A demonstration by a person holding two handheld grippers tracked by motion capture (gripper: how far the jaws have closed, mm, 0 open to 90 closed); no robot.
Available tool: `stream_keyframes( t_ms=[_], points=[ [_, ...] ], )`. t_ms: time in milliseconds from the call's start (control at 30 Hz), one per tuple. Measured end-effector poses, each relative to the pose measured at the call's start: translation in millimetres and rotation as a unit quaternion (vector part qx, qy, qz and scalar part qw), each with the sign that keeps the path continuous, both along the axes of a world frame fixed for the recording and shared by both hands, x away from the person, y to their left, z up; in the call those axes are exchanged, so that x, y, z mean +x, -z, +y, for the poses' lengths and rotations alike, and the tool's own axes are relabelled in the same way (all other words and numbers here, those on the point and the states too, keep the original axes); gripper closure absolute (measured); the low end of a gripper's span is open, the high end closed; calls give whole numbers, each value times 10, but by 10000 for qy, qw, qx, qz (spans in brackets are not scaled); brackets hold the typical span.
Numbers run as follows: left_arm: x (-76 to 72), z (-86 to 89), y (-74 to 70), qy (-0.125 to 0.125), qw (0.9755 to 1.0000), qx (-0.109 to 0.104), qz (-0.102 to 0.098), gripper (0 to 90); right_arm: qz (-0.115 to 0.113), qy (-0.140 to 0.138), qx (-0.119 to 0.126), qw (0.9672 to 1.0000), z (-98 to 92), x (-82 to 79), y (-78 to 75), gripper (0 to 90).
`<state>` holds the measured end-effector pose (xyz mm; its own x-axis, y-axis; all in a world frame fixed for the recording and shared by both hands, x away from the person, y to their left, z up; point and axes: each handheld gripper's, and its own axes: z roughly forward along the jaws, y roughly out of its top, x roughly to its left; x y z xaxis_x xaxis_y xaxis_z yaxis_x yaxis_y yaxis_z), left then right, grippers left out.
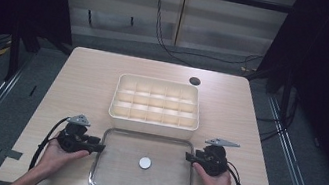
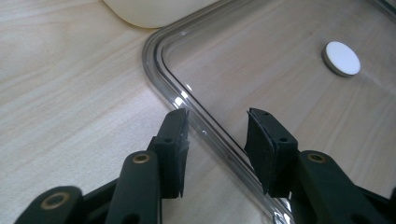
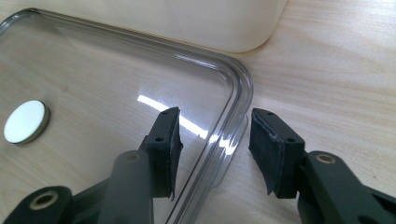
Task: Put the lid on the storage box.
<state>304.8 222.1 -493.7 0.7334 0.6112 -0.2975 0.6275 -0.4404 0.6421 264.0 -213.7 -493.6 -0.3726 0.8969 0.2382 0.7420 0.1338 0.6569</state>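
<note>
Left gripper [image 1: 98,148]: I have it at the left short edge of the clear lid [image 1: 115,165]; its jaws stand apart, one outside the rim on the table and one over the lid's face, pads not pressing on the rim, so nothing is gripped yet.
Right gripper [image 1: 188,156]: I have it mirrored at the lid's right short edge, jaws parted across the rim in the same way, pads clear of the plastic.
Lid from the grippers: it lies flat directly between the two grippers, its rim running through each pair of jaws; in the left gripper view the rim [image 2: 196,121] passes nearer the left pad, in the right gripper view the rim [image 3: 233,135] sits nearer the middle.
Long axis: the lid's long side runs from one gripper to the other, so each hand takes one short end; neither is nearer than the other.
What my next move turns on: I judge both jaws must close squarely on the thin raised rim at the same moment, or the lid will tilt.
White disc [image 1: 145,162]: in the lid's middle, well apart from both grippers.
Divided box [image 1: 154,116]: just beyond the lid, away from my hands, compartments look empty.
Table [image 1: 84,74]: bare wood round it.
Hard to tell: whether the jaws reach under the rim; the lid's clear edge blurs into reflections.
</note>
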Motion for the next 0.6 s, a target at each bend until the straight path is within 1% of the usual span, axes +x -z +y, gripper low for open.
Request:
stream_keyframes(
  t_ms=[67, 100, 200, 233, 267, 300, 333, 367, 400, 467, 500, 533, 567, 600],
  points=[
    [-5, -8, 1, 38, 10000, 42, 6, 590, 43, 20, 35, 10000, -1, -8, 9, 539],
    [-16, -25, 8, 53, 9999, 80, -35, 593, 76, 31, -39, 10000, 3, -21, 23, 544],
    [-36, -52, 10, 81, 9999, 101, -91, 594, 70, 9, -42, 10000, 1, -25, 24, 550],
    [-47, -60, 10, 115, 9997, 142, -144, 613, 58, 33, -73, 10000, 12, -35, 24, 549],
    [-47, -60, 10, 115, 9997, 142, -144, 619, 60, 27, -82, 9999, 13, -37, 24, 550],
    [-46, -61, 10, 107, 9998, 135, -134, 621, 13, 16, -91, 10000, 13, -35, 29, 551],
    [-39, -55, 11, 83, 9999, 115, -95, 623, 4, 18, -93, 10000, 16, -37, 29, 551],
    [-34, -47, 10, 84, 9999, 111, -65, 635, 44, 67, -80, 9999, 19, -44, 26, 552],
    [-37, -47, 12, 84, 9999, 112, -87, 645, 41, 97, -57, 9999, 18, -46, 29, 552],
    [-47, -56, 11, 90, 9998, 142, -133, 644, 77, 166, 100, 9998, 0, -46, 36, 552],
    [-47, -56, 11, 90, 9998, 142, -133, 643, 77, 166, 100, 9998, 0, -46, 36, 552],
    [-47, -56, 10, 102, 9997, 149, -137, 642, 139, 280, 425, 9986, -45, -39, 54, 552],
    [-43, -52, 9, 102, 9998, 143, -114, 643, 181, 315, 538, 9979, -64, -37, 59, 551],
    [-43, -52, 9, 102, 9998, 143, -114, 643, 181, 315, 538, 9979, -64, -37, 59, 551]
  ],
)
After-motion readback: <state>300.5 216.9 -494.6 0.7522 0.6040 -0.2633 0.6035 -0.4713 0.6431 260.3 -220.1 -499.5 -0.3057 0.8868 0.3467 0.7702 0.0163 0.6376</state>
